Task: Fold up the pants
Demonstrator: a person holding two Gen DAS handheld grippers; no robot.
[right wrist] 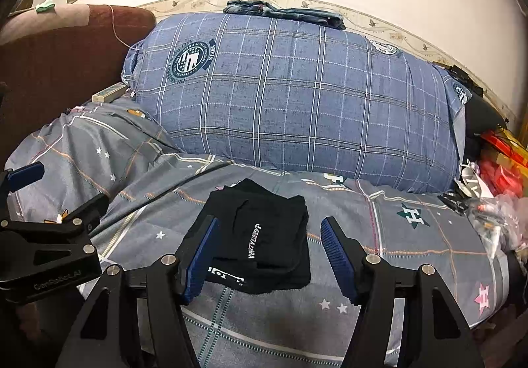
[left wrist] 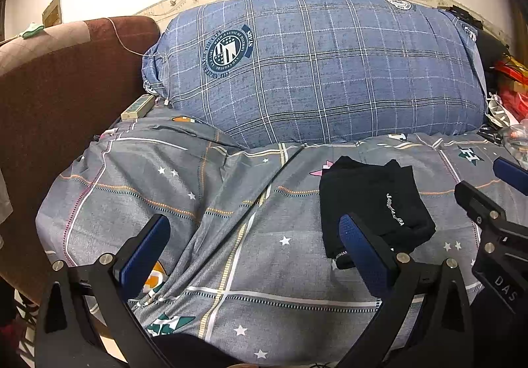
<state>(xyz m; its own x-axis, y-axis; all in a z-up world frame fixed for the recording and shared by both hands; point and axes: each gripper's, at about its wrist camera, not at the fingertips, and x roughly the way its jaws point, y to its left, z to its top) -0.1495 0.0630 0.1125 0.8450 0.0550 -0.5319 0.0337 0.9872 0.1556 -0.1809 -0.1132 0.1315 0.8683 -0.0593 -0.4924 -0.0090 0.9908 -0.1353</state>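
Two hand-held grippers apart, folded black pants (right wrist: 260,242) partly hidden

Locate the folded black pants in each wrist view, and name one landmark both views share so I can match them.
Left wrist view: the folded black pants lie right of centre on the grey bedspread, beside the left gripper's right finger.
Right wrist view: the pants lie in the lower centre, ahead of the right gripper, whose open jaws do not touch them.
Shared landmark: the big blue plaid pillow behind the pants.
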